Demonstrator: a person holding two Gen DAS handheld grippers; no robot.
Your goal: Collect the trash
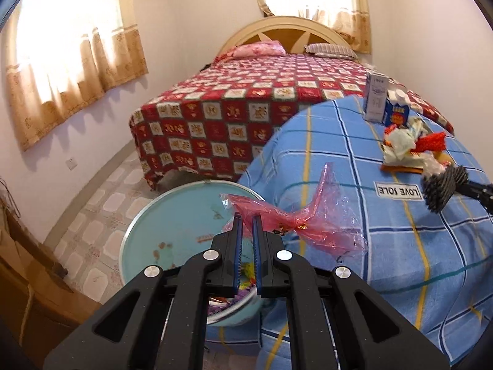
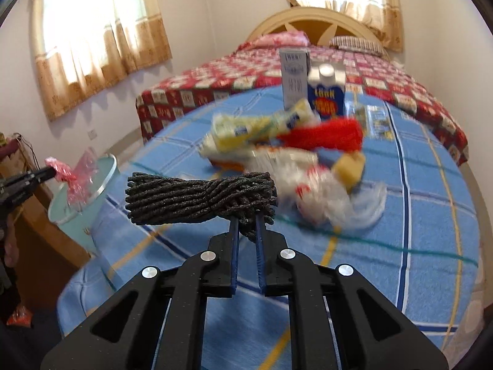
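Note:
My left gripper (image 1: 247,215) is shut on a crumpled pink plastic wrapper (image 1: 295,219), held over the rim of a light blue bin (image 1: 148,215) beside the table. That wrapper (image 2: 66,169) and the left gripper (image 2: 50,171) also show at the far left of the right wrist view, above the bin (image 2: 80,203). My right gripper (image 2: 247,217) is shut on a bundle of black cord (image 2: 200,199), lifted above the blue checked tablecloth (image 2: 400,215). The cord (image 1: 443,185) shows at the right edge of the left wrist view. A blurred heap of wrappers (image 2: 292,151) lies on the table behind it.
Two cartons, grey (image 2: 294,77) and blue (image 2: 326,95), stand at the table's far side. A bed with a red checked cover (image 1: 246,101) lies beyond. Wooden furniture (image 1: 27,277) stands left of the bin on a tiled floor (image 1: 101,203). Some trash lies in the bin.

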